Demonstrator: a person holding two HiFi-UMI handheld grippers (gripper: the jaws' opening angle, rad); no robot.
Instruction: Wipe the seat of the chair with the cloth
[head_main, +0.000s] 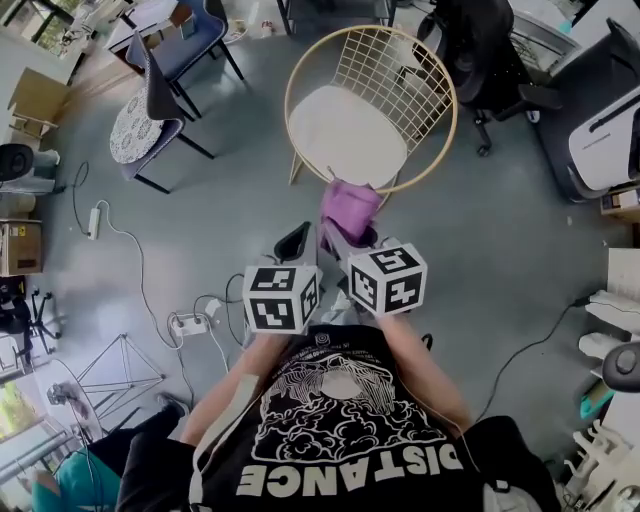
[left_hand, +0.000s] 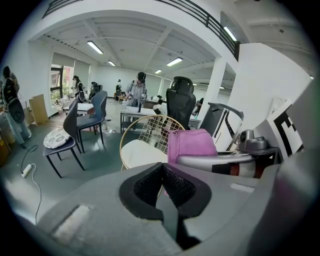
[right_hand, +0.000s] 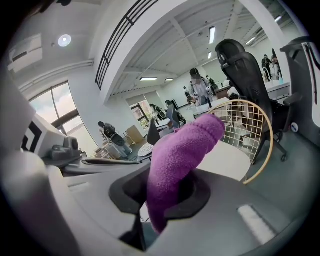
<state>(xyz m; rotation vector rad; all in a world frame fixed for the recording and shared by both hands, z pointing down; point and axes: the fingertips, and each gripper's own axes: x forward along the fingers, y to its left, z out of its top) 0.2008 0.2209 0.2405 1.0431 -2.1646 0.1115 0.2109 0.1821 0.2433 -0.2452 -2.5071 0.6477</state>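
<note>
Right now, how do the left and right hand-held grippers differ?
The right hand-held gripper is shut on the purple cloth, while the left hand-held gripper is shut on nothing. The left's dark pads show bare and meet each other. The right's are parted slightly by the cloth, which hides their inner faces. Both point toward the chair.

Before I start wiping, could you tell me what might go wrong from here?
The right claw holds the purple knitted cloth near one end, so it might slip out under pressure. The loose end could snag on the gold wire-mesh back behind the round white seat cushion. The white power strip on the floor at your left could trip you.
</note>
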